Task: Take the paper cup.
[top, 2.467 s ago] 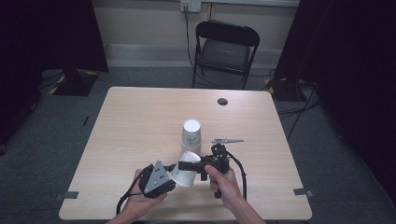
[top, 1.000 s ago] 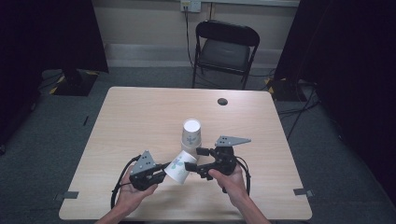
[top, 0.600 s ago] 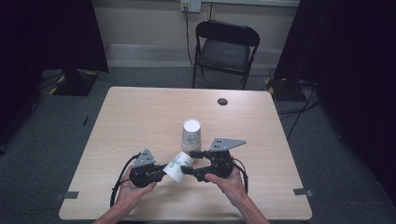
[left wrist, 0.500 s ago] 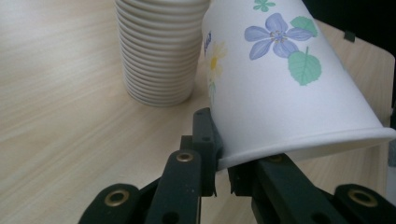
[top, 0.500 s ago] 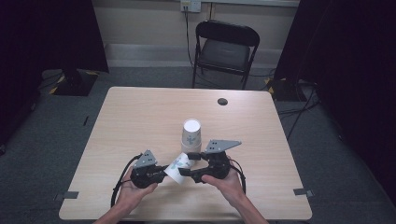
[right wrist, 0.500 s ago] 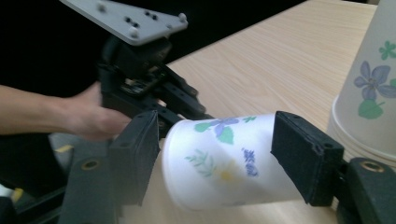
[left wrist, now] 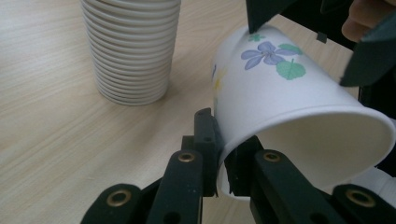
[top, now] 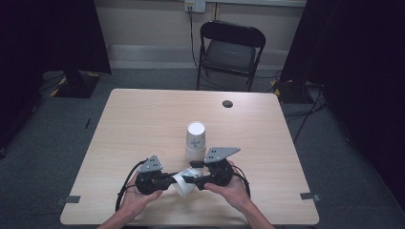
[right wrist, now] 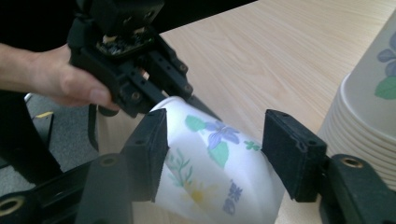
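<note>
A: Where's the loose paper cup [top: 183, 183] right now?

B: Just in front of the stack of cups [top: 195, 141], on the person's side of it, lying tilted between the two tools near the table [top: 143, 119] edge. Its mouth points toward the left gripper [left wrist: 218, 156] and its base toward the right gripper [right wrist: 212, 158].

A: And who has it?

B: The left one, as far as I can judge. In the left gripper view its jaws are narrow, pinched on the rim, one jaw inside the mouth and one outside. The rim looks a little squashed there.

A: The right one?

B: Its jaws stand wide, either side of the cup's body near the base. The left pad lies against or nearly against the printed wall; the right pad stands clear of it. So it brackets the cup without clamping.

A: How would you do the handover well?

B: Close the right jaws gently on the lower body, where the base stiffens the paper, and stop once the wall is touched on both sides. Only then loosen the rim pinch. Squeeze hard and the thin wall will crease; let go early and the cup rolls on the table.

A: Anything to keep away from?

B: The stack. It stands just beyond the cup, and a sideways swing could knock it over.
</note>
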Demonstrator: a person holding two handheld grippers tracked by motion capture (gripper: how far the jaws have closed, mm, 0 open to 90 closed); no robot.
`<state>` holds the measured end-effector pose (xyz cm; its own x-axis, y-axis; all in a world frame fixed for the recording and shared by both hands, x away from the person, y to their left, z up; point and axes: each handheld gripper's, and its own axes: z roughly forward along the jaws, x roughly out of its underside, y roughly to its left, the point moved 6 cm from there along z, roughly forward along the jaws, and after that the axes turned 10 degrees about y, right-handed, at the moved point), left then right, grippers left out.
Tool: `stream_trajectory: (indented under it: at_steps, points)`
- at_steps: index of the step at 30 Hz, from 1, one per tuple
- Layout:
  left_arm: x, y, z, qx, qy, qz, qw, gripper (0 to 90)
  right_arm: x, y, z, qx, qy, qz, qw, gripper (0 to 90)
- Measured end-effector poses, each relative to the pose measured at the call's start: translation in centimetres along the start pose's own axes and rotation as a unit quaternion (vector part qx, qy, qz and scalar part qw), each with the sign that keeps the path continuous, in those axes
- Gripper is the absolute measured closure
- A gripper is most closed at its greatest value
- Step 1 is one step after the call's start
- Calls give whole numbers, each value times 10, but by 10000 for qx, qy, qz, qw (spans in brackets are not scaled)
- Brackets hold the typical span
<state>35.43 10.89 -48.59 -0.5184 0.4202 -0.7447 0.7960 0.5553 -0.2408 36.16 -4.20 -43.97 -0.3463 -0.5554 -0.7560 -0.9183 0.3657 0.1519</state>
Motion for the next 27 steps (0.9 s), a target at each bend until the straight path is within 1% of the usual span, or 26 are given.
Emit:
stream_trajectory:
  at_steps: [3,4,5,7,10,12,15,18,20,22,25,27]
  points:
    - [-1,4,-4,51,-79,-115,9999,861,2,0,0,-39,68,-175,9998,353]
    - [-1,5,-5,55,-90,-106,9999,865,3,1,0,-32,111,-245,9996,333]
    - [-1,5,-6,93,-120,-161,9998,868,4,1,1,3,145,-327,9994,307]
    - [-2,6,-7,112,-141,-196,9996,873,6,3,2,58,211,-440,9988,250]
    - [-2,6,-7,144,-144,-224,9995,875,10,7,7,100,311,-599,9977,214]
    - [-2,6,-7,127,-115,-209,9996,871,13,9,10,163,427,-755,9961,207]
    - [-1,6,-7,117,-81,-185,9997,867,17,11,13,240,556,-872,9943,181]
    - [-1,6,-6,145,-70,-210,9996,869,23,12,18,309,696,-1034,9917,153]
    - [-1,5,-6,168,-69,-213,9996,873,24,13,20,395,750,-1124,9900,143]
    - [-2,4,-7,256,-112,-286,9992,875,25,15,22,467,800,-1202,9884,137]
    - [-2,3,-6,286,-106,-278,9991,876,26,16,25,548,843,-1289,9865,140]
    - [-2,2,-6,349,-121,-312,9988,875,26,17,26,644,876,-1377,9845,140]
